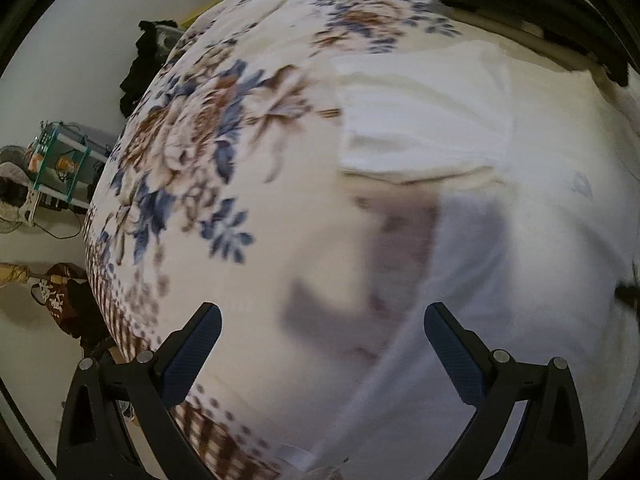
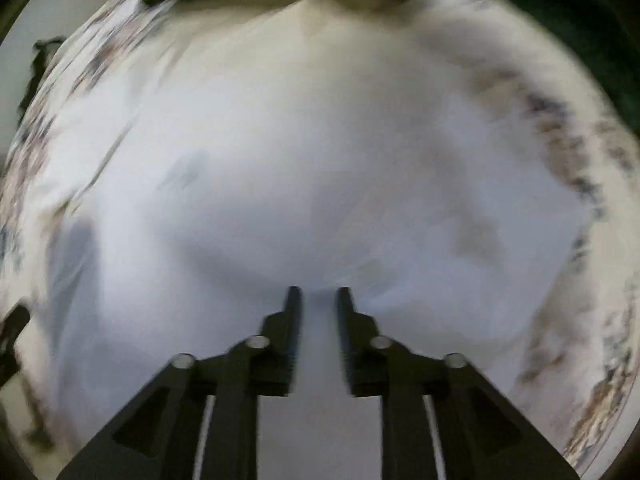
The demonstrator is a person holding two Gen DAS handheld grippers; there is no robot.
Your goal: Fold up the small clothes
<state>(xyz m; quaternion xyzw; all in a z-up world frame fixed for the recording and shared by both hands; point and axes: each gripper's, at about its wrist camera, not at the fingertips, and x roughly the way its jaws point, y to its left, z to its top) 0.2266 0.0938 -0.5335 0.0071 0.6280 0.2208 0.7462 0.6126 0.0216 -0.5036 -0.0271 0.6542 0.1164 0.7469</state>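
Two white garments lie on the flowered bedspread (image 1: 192, 152), both seen from above. One white garment (image 1: 520, 280) is spread wide across the right half of the left wrist view; its edge runs on a slant from the lower middle up toward the centre, though blur hides which end is which. A small pale mark (image 1: 580, 186) sits on it, too smeared to read (no writing can be made out anywhere). Above it lies a smaller, cream-white folded piece (image 1: 424, 120), its long side running left to right, touching or overlapping the larger one.

The left gripper (image 1: 322, 312) hangs over the bedspread with its jaws spread wide and nothing between them. The right gripper (image 2: 318, 292) points down at white cloth, jaws narrow with a slim gap; whether they pinch fabric cannot be told through the blur.
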